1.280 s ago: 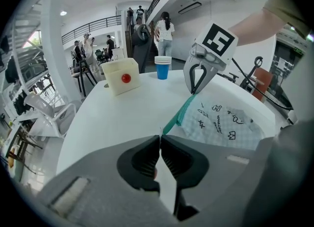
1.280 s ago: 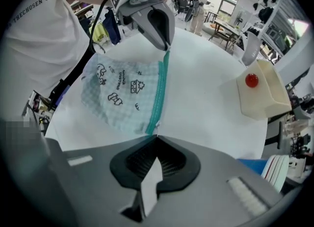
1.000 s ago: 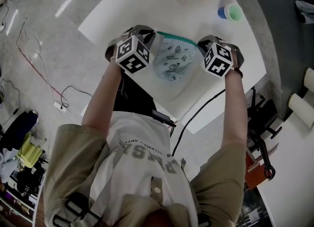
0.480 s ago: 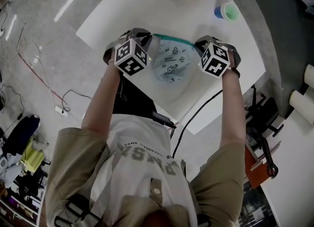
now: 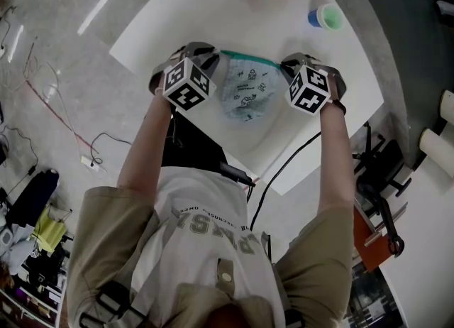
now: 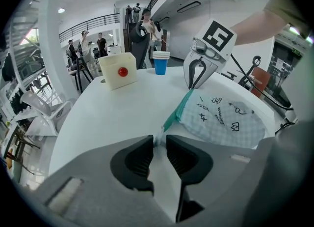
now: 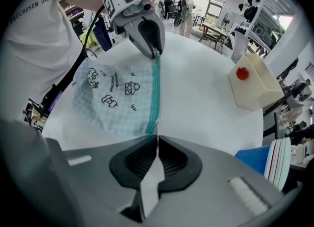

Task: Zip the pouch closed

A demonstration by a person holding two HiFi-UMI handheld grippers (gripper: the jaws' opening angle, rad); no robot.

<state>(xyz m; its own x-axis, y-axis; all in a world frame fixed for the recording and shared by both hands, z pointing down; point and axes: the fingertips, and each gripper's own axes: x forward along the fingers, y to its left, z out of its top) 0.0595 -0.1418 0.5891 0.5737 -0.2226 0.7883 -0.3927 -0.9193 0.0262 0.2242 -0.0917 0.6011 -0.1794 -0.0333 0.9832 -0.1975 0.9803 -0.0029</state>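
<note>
Two tools bracket a pouch on the white counter (image 6: 113, 113). At the left tool (image 6: 158, 145) the jaws are opening: a narrow gap shows between the pads, with a small pale tab at the pouch's near end standing in it, not pinched. Straight ahead of those jaws the pouch (image 6: 223, 118) lies flat. Its teal zip (image 6: 176, 110) forms the long axis, running directly away from the left tool to the right tool (image 6: 192, 84) at the far end. The right tool is closed tight, its pads nipping the other tip of the zip edge and anchoring that end. The checked body of the pouch spreads to the right of the zip line as the left tool looks at it.

The zip appears flat along its whole length, though whether the teeth are fully joined cannot be told. Any further pull would have to run along that line, tool to tool, and the left tool is the one at the tab. Farther off, ahead and to the left of the left tool's jaws, stand a cream box (image 6: 117, 70) with a red button and stacked cups (image 6: 160, 61), well apart from the pouch.
</note>
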